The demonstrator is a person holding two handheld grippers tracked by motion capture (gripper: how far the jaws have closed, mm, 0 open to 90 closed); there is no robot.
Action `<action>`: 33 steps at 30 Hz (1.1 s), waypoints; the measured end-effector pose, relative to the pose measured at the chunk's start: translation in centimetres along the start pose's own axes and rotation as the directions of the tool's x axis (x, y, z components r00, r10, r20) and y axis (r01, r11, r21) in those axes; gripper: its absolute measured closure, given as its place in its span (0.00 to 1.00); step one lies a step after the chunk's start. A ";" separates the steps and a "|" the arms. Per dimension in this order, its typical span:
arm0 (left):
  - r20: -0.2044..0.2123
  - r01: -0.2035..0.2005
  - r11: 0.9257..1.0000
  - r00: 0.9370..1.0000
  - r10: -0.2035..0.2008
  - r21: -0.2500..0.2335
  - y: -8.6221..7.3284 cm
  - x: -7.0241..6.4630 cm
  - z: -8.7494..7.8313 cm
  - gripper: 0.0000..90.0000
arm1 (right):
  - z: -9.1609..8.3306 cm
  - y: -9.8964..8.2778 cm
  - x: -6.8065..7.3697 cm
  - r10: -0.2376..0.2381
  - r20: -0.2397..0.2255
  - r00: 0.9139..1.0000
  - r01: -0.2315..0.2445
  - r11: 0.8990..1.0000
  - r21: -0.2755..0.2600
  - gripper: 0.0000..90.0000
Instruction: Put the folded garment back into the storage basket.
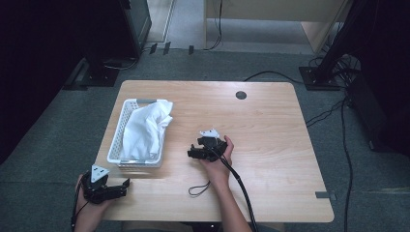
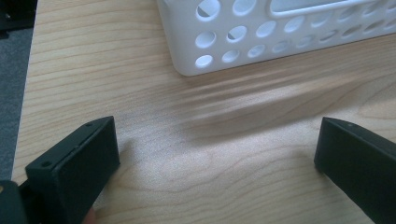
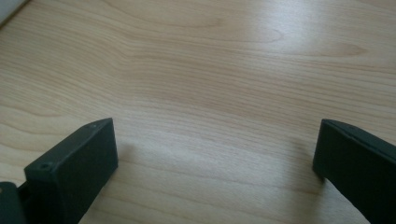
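Left gripper view: basket [image 2: 280, 35] beyond fingers [image 2: 74, 158].

A white cloth [image 1: 145, 129] fills a white basket [image 1: 117, 140] pierced with rows of round holes, on a pale wood-grain table [image 1: 270, 125]. Both grippers, left [image 1: 126, 183] and right [image 1: 190, 152], are black with what appear to be light grey top plates. The surrounding carpet [image 1: 58, 140] is grey.

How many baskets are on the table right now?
1: a white perforated basket sits at the table's left side, holding a white cloth, just ahead of the left gripper.
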State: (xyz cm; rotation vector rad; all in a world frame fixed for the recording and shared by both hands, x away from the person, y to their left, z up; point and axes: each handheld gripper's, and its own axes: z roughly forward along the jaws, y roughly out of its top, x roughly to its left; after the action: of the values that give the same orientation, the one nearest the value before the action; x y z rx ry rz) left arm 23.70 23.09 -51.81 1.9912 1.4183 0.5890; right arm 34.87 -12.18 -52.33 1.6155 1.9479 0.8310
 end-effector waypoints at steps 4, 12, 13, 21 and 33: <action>0.000 0.000 1.000 1.000 0.000 0.000 0.0 0.0 0.0 0.00 | -0.2 -0.2 -0.5 -0.007 -0.005 1.000 0.007 1.000 -0.001 0.00; 0.000 -0.001 1.000 1.000 0.001 0.000 0.0 0.0 0.0 0.00 | -0.4 -0.4 -0.9 -0.024 -0.023 0.999 0.024 1.000 0.000 0.00; 0.000 -0.001 1.000 1.000 0.001 0.000 0.0 0.0 0.0 0.00 | -0.4 -0.4 -0.9 -0.024 -0.023 0.999 0.024 1.000 -0.001 0.00; 0.001 -0.002 1.000 1.000 0.002 0.000 0.0 0.0 0.0 0.00 | -0.9 -0.9 -1.4 -0.015 -0.014 1.000 0.015 1.000 0.000 0.00; 0.003 -0.004 1.000 1.000 0.004 0.000 0.0 0.0 0.0 0.00 | -1.6 -1.6 -2.3 0.001 0.003 1.000 -0.001 1.000 -0.001 0.00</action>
State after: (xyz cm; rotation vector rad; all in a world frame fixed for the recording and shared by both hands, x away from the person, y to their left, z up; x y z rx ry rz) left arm 23.65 23.07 -51.81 1.9942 1.4130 0.5882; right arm 33.07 -14.92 -52.36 1.6171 1.9444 0.8292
